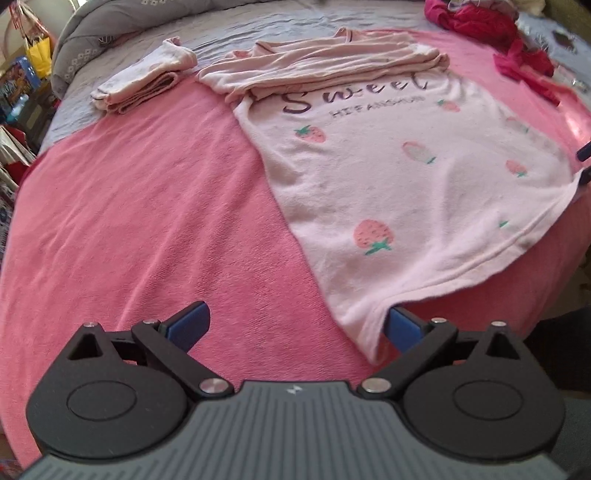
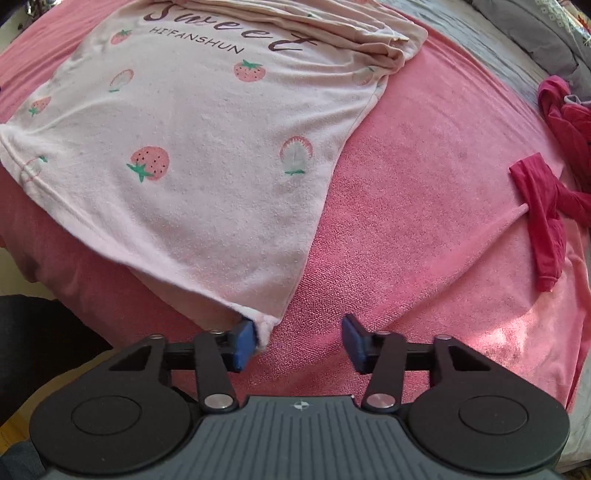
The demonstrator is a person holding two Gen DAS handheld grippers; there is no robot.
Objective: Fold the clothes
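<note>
Left wrist view: the left tongs (image 1: 295, 328) are standing wide open just above the pink blanket (image 1: 129, 206), with the near hem corner of the shirt (image 1: 388, 166) lying against the inner face of their right pad; nothing is pinched. The shirt is lying flat, print up, across the blanket on the bed, its top end already folded over into a thick band. A folded garment (image 1: 144, 86) is sitting beyond it to the left, and a red heap (image 1: 480, 18) is lying at the far right.

Right wrist view: the right tongs (image 2: 299, 343) are partly open, with the other hem corner bunching against their left pad while the right pad is standing clear, so no grip is set yet. Red clothes (image 2: 546, 218) are lying well apart to the right.

The shirt looks like light, limp knit: it will likely sag and crease, so the two hem corners seem the best holds, lifted together.

Only the left view shows the folded garment; only the right view shows the printed lettering clearly and the bed's near edge.
</note>
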